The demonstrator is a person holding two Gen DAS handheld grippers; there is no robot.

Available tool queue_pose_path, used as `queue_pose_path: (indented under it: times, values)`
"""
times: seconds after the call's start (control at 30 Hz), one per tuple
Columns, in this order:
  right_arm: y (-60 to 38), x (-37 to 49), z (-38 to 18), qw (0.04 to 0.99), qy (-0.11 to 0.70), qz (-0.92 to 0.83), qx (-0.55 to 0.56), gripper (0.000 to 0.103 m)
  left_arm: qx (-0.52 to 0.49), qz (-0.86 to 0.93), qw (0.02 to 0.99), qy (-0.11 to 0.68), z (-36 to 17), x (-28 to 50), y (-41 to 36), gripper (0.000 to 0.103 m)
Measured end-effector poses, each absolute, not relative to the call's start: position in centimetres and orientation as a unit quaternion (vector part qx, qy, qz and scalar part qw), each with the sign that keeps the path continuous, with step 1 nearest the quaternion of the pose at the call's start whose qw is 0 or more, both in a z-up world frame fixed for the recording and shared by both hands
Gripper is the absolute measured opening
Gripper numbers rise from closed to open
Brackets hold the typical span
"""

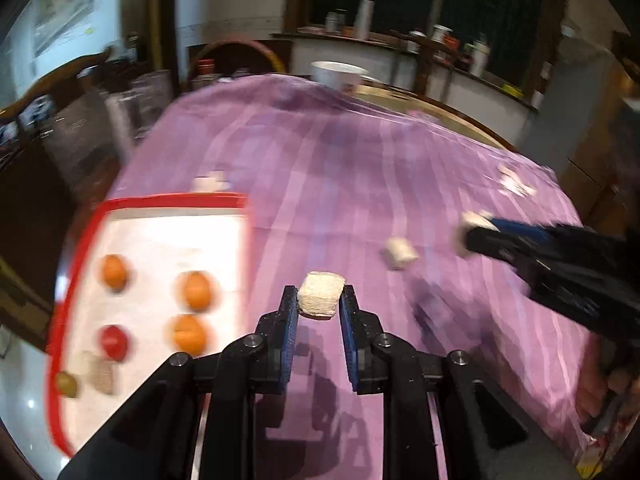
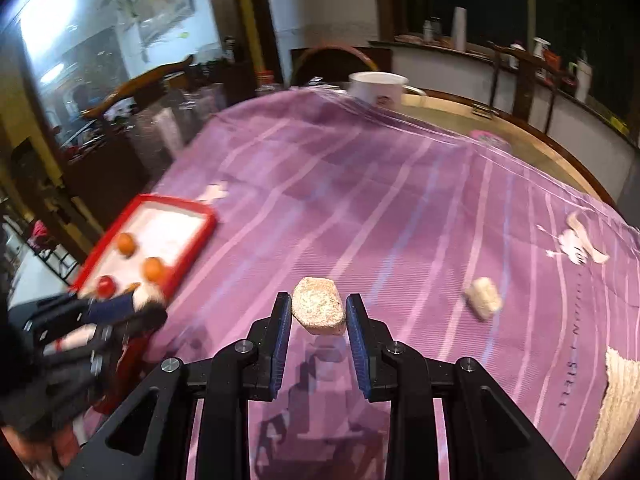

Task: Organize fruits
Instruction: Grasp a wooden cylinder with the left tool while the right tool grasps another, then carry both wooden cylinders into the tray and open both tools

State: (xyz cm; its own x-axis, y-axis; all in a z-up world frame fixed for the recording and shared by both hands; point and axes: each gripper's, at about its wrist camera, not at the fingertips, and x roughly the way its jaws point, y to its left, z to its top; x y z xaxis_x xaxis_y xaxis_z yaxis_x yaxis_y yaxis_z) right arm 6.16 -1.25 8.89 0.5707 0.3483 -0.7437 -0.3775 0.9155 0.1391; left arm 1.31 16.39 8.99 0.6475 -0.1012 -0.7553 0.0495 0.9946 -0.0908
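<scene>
Both grippers tilt down toward the purple striped cloth point(image 1: 320, 168), each lifted a bit above it. The left gripper point(image 1: 320, 304) is clamped tight on a pale foam-like block point(image 1: 321, 294), pinched by its two sides right at the fingertips. The right gripper point(image 2: 318, 312) has its own block point(image 2: 319, 311), a tan, speckled, roughly hexagonal one, squeezed the same way with its flat face turned up to the camera. In the left wrist view the right gripper comes in from the right edge, pointing left.

Count-wise: one more loose block point(image 2: 484, 297) lies on the cloth to the right, long axis running near-to-far at a slant. The red-rimmed white tray point(image 1: 92, 220) sits at the left edge of the cloth and holds three oranges point(image 1: 197, 290), one red fruit point(image 1: 113, 341) and a small greenish one point(image 1: 67, 383) at its near rim, plus a blurry beige thing that's too smeared to identify. A white bowl point(image 2: 378, 86) stands at the far end of the table.
</scene>
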Motion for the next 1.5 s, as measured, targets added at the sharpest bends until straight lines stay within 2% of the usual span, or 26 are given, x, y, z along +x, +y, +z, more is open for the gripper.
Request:
queue_pose_path:
  times: [0.2, 0.4, 0.7, 1.0, 1.03, 1.1, 1.13, 1.17, 1.3, 1.5]
  values:
    - [5.8, 5.6, 9.5, 0.867, 0.421, 0.268, -0.018, 0.031, -0.04, 0.036, 0.906, 0.419, 9.4, 2.4, 24.6, 0.02]
    - [12.8, 7.0, 7.8, 0.847, 0.433, 0.307, -0.021, 0.031, -0.071, 0.067, 0.89, 0.446, 7.7, 7.1, 30.6, 0.02]
    - [19.6, 10.0, 4.7, 0.837, 0.442, 0.322, -0.029, 0.031, -0.118, 0.074, 0.856, 0.498, 3.3, 12.5, 34.3, 0.02]
    - [22.1, 11.0, 1.8, 0.828, 0.459, 0.318, -0.058, 0.031, -0.139, 0.08, 0.846, 0.508, 1.9, 12.6, 35.4, 0.02]
    - [22.0, 11.1, 1.8, 0.829, 0.458, 0.317, -0.058, 0.031, -0.139, 0.08, 0.847, 0.507, 1.9, 12.6, 35.4, 0.023]
    - [22.0, 11.2, 1.8, 0.828, 0.46, 0.315, -0.055, 0.032, -0.142, 0.082, 0.85, 0.501, 2.1, 12.3, 35.4, 0.039]
    - [22.0, 11.2, 1.7, 0.826, 0.463, 0.317, -0.055, 0.032, -0.144, 0.084, 0.851, 0.498, 2.3, 12.2, 35.5, 0.054]
    - [22.0, 11.2, 1.8, 0.825, 0.464, 0.318, -0.055, 0.032, -0.149, 0.085, 0.853, 0.493, 2.5, 11.9, 35.5, 0.063]
    - [21.2, 10.7, 2.9, 0.83, 0.454, 0.32, -0.043, 0.032, -0.17, 0.072, 0.854, 0.486, 3.5, 11.0, 35.5, 0.064]
    - [18.7, 8.7, 5.2, 0.84, 0.437, 0.321, -0.015, 0.032, -0.15, 0.096, 0.87, 0.46, 6.4, 7.4, 34.5, 0.066]
